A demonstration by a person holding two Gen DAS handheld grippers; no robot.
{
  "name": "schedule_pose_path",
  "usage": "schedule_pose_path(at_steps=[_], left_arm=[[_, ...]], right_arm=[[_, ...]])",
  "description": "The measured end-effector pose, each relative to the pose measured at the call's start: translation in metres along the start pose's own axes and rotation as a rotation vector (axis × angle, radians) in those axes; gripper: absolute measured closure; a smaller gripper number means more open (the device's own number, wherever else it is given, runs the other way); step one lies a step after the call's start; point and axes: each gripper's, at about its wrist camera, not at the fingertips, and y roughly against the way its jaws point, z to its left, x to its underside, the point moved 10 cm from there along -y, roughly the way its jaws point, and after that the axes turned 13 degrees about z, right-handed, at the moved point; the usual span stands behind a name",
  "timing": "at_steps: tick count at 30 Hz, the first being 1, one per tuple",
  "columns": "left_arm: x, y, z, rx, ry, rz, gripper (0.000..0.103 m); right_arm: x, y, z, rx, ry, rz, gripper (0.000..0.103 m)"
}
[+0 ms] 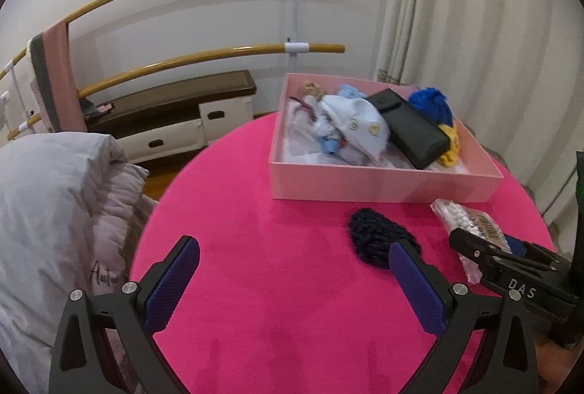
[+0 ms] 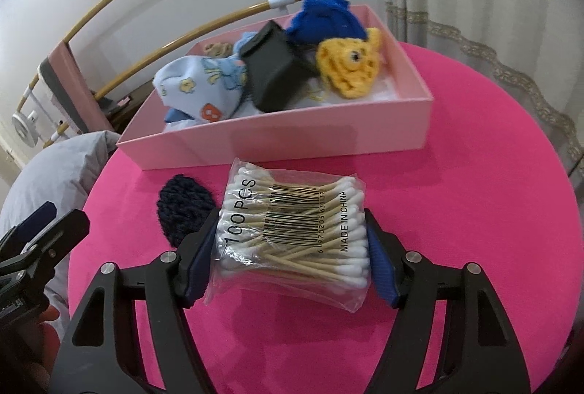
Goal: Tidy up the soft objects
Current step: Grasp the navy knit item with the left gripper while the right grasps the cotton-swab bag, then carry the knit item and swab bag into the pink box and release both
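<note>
A pink box (image 1: 383, 180) (image 2: 292, 138) stands on the round pink table (image 1: 273, 248) (image 2: 456, 211). It holds a pale blue printed cloth (image 1: 361, 124) (image 2: 197, 84), a black case (image 1: 412, 131) (image 2: 273, 73), a blue knit (image 1: 430, 102) (image 2: 325, 18), a yellow knit (image 1: 450, 142) (image 2: 350, 65) and a small doll (image 1: 314, 91). A dark navy knit piece (image 1: 376, 237) (image 2: 184, 208) lies on the table before the box. My right gripper (image 2: 290, 248) (image 1: 511, 262) is shut on a clear bag of cotton swabs (image 2: 292, 230) (image 1: 463, 222). My left gripper (image 1: 295, 273) is open and empty, just left of the navy knit.
A grey-white padded cover (image 1: 54, 211) (image 2: 54, 167) lies left of the table. Behind are wooden rails (image 1: 219, 54) with a pink towel (image 1: 58, 73), a low bench (image 1: 175, 109) and a curtain (image 1: 474, 29).
</note>
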Motion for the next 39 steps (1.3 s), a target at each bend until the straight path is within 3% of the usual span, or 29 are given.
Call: schedule_pose_path(at_steps=[9,14,16,18,19,21,24,39], left_arm=[[-0.011,-0.047,-0.046,0.014,-0.099,0.077,0.000],[-0.006,-0.092,-0.061,-0.012,-0.144,0.180,0.003],[-0.008,-0.097,-0.060,0.031,-0.127,0.193,0.012],[-0.011,-0.098,-0.056,0.038,-0.117,0.183,0.034],[-0.012,-0.097,-0.053,0.044,-0.120,0.176,0.040],[-0.014,-0.096,-0.048,0.061,-0.110,0.174,0.071],[-0.013,-0.086,-0.036,0.103,-0.083,0.173,0.086],[0.009,0.014,-0.005,0.068,-0.058,0.028,0.086]], right_arm=[[0.001,0.012,-0.036,0.017,-0.055,-0.030,0.035],[0.002,0.016,-0.052,0.021,-0.082,-0.036,0.035],[0.003,0.017,-0.054,0.018,-0.086,-0.039,0.035],[0.004,0.017,-0.053,0.012,-0.086,-0.039,0.035],[0.004,0.017,-0.052,0.010,-0.085,-0.039,0.035],[0.005,0.017,-0.049,0.004,-0.081,-0.039,0.035],[0.008,0.020,-0.044,-0.004,-0.074,-0.044,0.035],[0.018,0.055,-0.004,-0.017,0.008,-0.088,0.035]])
